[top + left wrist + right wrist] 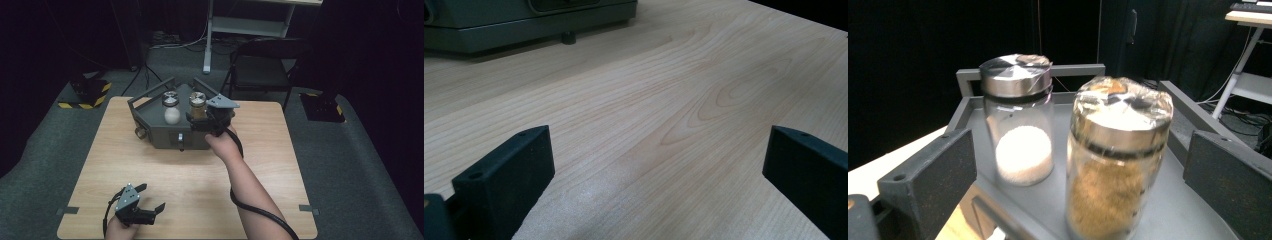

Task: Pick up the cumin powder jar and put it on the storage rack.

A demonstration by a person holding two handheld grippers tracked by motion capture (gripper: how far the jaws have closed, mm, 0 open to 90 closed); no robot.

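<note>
The right tool (200, 120) reaches over the grey tray (155, 132) at the worktop's (260, 165) far edge, jaws spread wide on either side of the brown-filled jar (197, 106), which stands beside the white-filled jar (171, 109). The left tool (150, 200) rests near the near left corner, jaws wide apart and empty.

In the left gripper view, its jaws gape over bare wood, the tray (524, 25) ahead.

In the right gripper view, the brown-filled jar (1115, 165) stands upright in the tray (1193, 120) between the spread jaws, untouched; the white-filled jar (1020, 125) stands behind it.
</note>
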